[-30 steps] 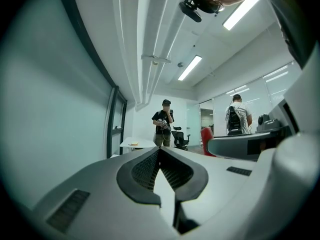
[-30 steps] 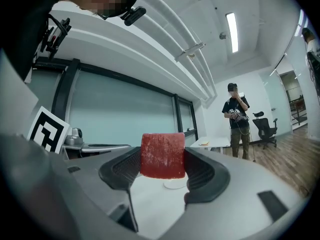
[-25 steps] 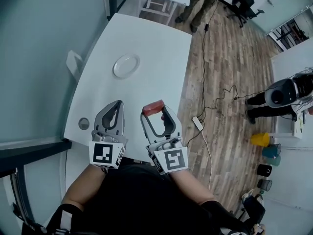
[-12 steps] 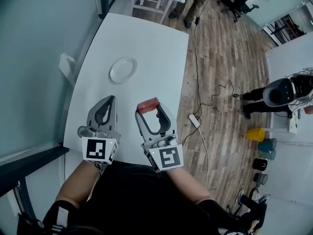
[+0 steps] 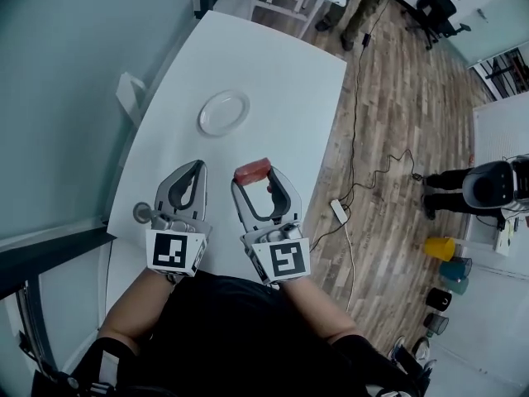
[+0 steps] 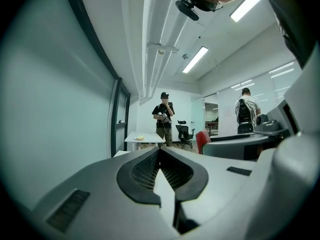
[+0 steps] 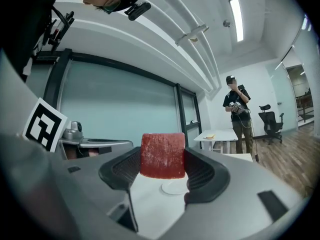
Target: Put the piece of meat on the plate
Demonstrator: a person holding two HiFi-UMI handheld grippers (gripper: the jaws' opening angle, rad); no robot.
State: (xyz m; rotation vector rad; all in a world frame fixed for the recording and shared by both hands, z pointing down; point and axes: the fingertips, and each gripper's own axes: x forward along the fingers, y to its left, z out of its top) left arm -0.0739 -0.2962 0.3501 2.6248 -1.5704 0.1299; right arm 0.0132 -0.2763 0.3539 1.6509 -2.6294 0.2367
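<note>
Meat (image 7: 162, 155), red textured block, clamped in right tool (image 5: 254, 179), left tool (image 5: 193, 169) jaws together, empty

My count: two tools, left tool (image 5: 195, 167) and right tool (image 5: 254, 180). One piece of meat (image 5: 252, 170). One plate (image 5: 223, 112). One tabletop (image 5: 277, 77). Two people: one person (image 5: 362, 2), another person (image 5: 486, 182).

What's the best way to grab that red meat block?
Grip the piece of meat by its two flat opposite sides, across the middle, as the right tongs hold it now. It is a squarish block, so the pads probably sit flush there. Come in level from the person's side.
</note>
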